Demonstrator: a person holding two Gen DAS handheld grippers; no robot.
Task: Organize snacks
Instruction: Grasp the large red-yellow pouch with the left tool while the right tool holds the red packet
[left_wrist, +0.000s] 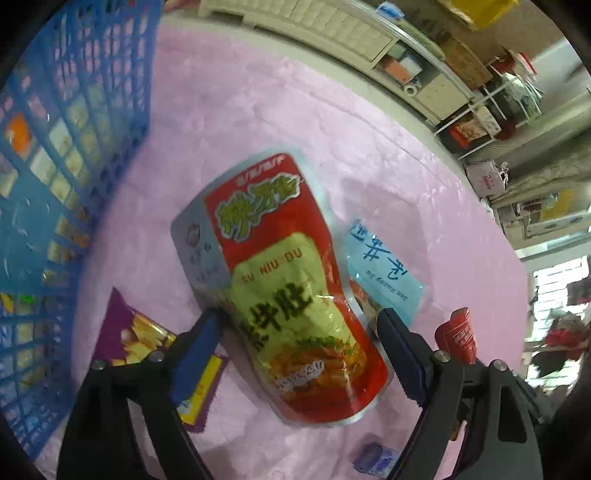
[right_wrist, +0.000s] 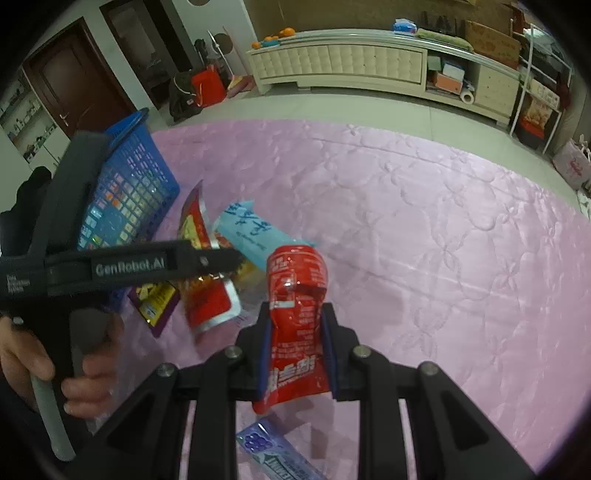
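Note:
My left gripper (left_wrist: 299, 325) is open, its blue-padded jaws on either side of a red and yellow snack pouch (left_wrist: 280, 280) lying on the pink quilt (left_wrist: 258, 110); I cannot tell whether they touch it. The pouch also shows in the right wrist view (right_wrist: 205, 295). My right gripper (right_wrist: 297, 332) is shut on a red snack packet (right_wrist: 295, 295) and holds it above the quilt. That packet shows at the right of the left wrist view (left_wrist: 458, 336). A blue basket (left_wrist: 55, 184) with snacks inside stands at the left, and shows in the right wrist view (right_wrist: 129, 199).
A light blue packet (left_wrist: 380, 266) lies right of the pouch. A purple packet (left_wrist: 147, 350) lies under the left finger. A small blue-purple wrapper (right_wrist: 273, 454) lies near me. A cream cabinet (right_wrist: 340, 66) stands on the floor beyond the pink quilt (right_wrist: 443, 240).

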